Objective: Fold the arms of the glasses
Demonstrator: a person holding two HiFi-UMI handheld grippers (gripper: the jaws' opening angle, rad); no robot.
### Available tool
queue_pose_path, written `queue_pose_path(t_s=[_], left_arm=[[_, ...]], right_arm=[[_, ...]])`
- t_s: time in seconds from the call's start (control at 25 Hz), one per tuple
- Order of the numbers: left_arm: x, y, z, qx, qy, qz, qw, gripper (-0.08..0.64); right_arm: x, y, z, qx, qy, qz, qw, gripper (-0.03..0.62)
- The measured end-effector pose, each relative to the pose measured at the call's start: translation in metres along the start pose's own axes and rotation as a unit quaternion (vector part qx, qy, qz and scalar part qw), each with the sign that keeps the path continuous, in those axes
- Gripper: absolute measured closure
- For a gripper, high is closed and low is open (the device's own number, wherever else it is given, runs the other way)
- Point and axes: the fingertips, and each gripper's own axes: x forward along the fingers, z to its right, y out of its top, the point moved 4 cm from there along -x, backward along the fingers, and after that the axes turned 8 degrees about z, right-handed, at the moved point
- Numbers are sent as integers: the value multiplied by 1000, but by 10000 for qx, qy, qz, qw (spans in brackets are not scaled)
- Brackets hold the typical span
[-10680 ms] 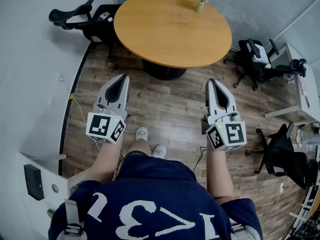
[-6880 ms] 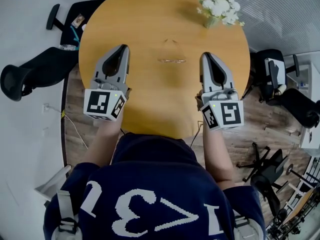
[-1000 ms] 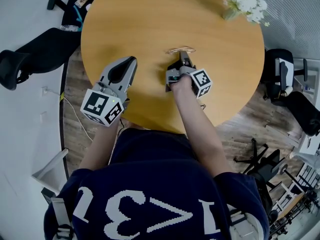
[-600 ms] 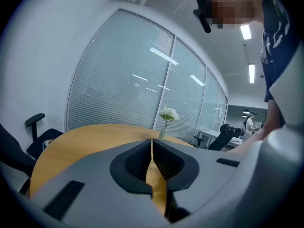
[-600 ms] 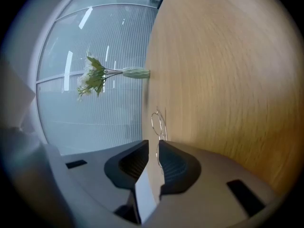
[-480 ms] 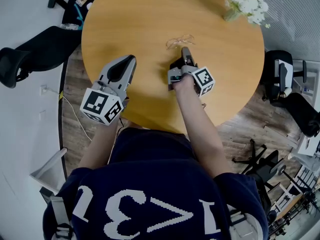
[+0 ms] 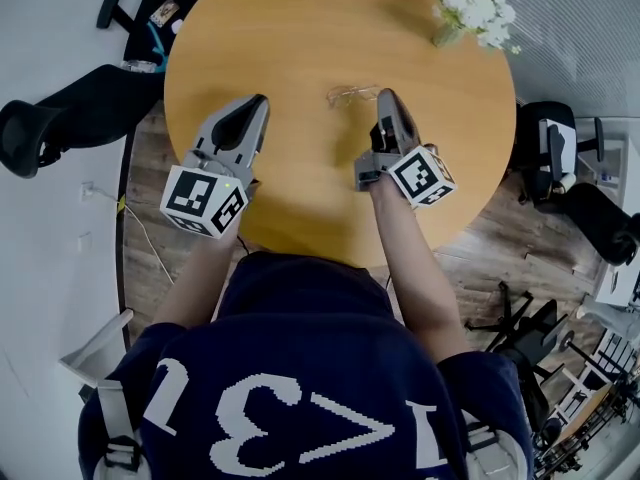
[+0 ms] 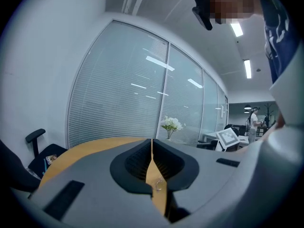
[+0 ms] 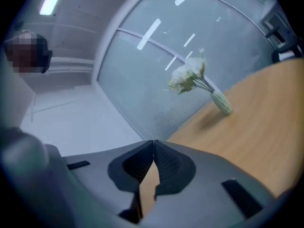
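Left gripper (image 7: 253, 108): is hovering over the 8 o'clock part of the table (image 7: 290, 28). Its fingers are pressing together tip to tip, with nothing between them.
Glasses (image 7: 352, 94): are lying on the table near its middle, at 3 o'clock from the left gripper's tip. They are also showing small in the left gripper view, low in the gap under the closed fingers (image 8: 157, 184). Whether the arms are out or in is too small to tell.
Right gripper (image 7: 389, 103): is hanging just beside the glasses, which are sitting at 9 o'clock from its tip. Its fingers are meeting at the tips and are carrying nothing. Whether the tip is touching the frame cannot be told.
Flowers (image 7: 470, 10): are standing in a vase (image 9: 221, 102) at the table's 1 o'clock edge, well apart from both grippers.
Risk, sliding: the frame is looking thin and light, so closed fingers pushing on one arm are likely to be shoving the whole frame across the smooth table. Bracing from the other gripper would be preventing this.
Risk, hinge strain: pressing away from the hinge line, or downward, could be bending an arm rather than swinging it.
Risk, missed contact: the wire-thin arms are giving little surface, so a blunt tip could be slipping over them.
Risk, vase: a wide sweep toward 1 o'clock could be tipping it.
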Motion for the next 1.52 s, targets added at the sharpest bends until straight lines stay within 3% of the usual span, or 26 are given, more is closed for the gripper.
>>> queue_pose_path(t_s=[0.12,0.24,0.44,0.56,1.04,1.32,1.52], left_arm=[[2,14,-2,118,62,146,9998,538],[3,30,-2,172,132,213,9995,538],[3,59,4,435,145,495,9977,538],[2,69,7,527,157,632,9965,538],[-7,76,7,644,282,732,9948,538],[-10,77,10,664,316,754,9944,538],[-10,77,12,673,304,773,9943,538]], right_arm=[[-7,28,-26,-1172,249,78,9928,566],[-18,54,-54,-2249,358,260,9734,566],[-31,81,-92,-3212,625,509,9436,565],[-37,91,-105,-3418,657,603,9355,565],[-56,114,-126,-3655,634,883,9244,566],[-67,134,-133,-4080,597,1107,9043,566],[-67,134,-137,-4108,646,1134,9023,566]])
